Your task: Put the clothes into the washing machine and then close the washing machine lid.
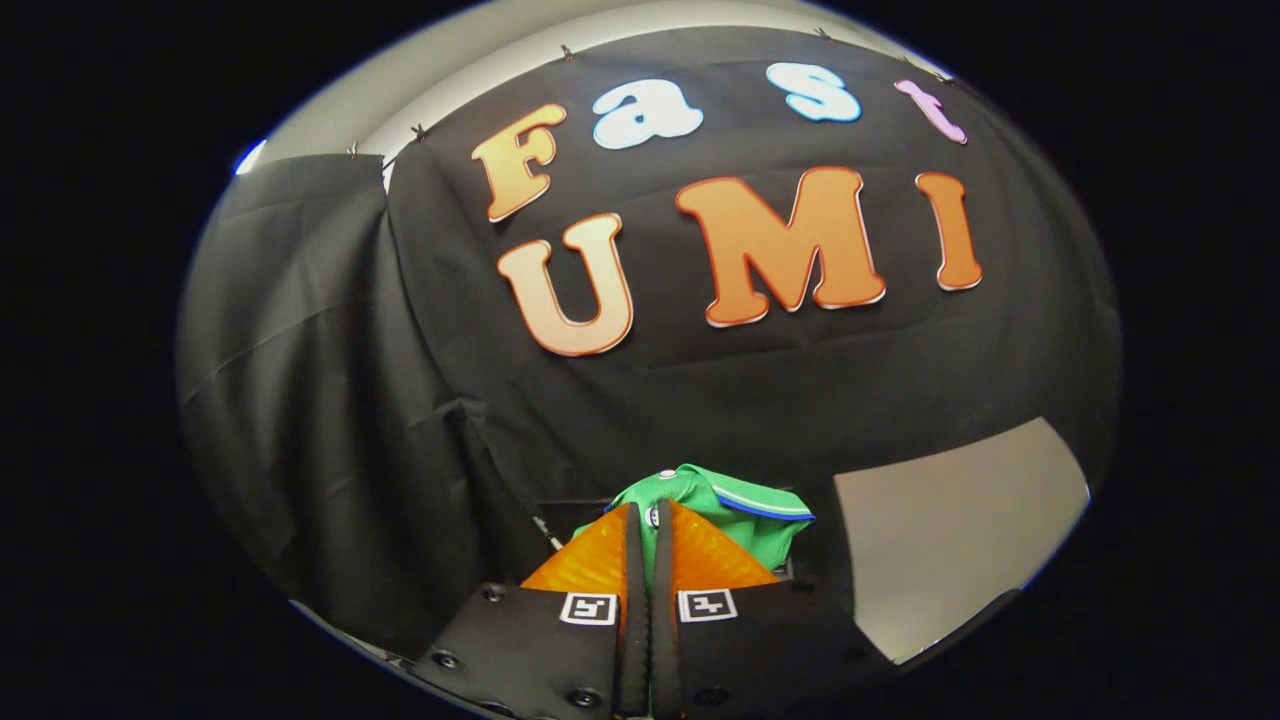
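tongs (650, 520) clenched on the green shirt (745, 510), lifted before the black cloth.

Green garment (745, 505) largely hidden behind orange fingers (590, 560); lower part out of sight, only bunched top, collar with blue-white stripe and small button visible. Gripper (648, 520) jaws nearly together, thin strip of green in gap; cloth pinched there, grip depth unclear. Pale surface (950, 530) beyond garment cut off, identity unclear.
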The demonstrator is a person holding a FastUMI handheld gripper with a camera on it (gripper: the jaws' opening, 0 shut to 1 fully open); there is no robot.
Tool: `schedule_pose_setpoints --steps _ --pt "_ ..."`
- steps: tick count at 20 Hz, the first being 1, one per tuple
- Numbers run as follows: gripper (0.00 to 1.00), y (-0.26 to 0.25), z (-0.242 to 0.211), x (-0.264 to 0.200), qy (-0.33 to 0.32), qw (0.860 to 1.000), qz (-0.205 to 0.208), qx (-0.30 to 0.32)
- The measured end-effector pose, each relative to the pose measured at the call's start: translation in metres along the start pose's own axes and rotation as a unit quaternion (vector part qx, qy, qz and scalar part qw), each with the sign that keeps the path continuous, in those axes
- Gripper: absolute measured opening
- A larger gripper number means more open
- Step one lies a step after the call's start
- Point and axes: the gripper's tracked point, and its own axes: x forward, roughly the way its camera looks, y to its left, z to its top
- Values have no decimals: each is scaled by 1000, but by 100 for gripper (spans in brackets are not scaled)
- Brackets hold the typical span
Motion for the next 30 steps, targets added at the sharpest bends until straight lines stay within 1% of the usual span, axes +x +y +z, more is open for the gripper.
schedule_pose_setpoints --steps 5,10,15,20,26,30 --pt "9 23 -61 48 48 999 17 15" --pt "9 26 -116 90 94 995 12 31" --pt "9 13 -183 132 146 988 -6 40" --pt "9 -5 -246 171 186 980 -23 66" --pt "9 -27 -302 198 228 969 -50 77" --pt "9 -41 -340 216 252 963 -63 70"
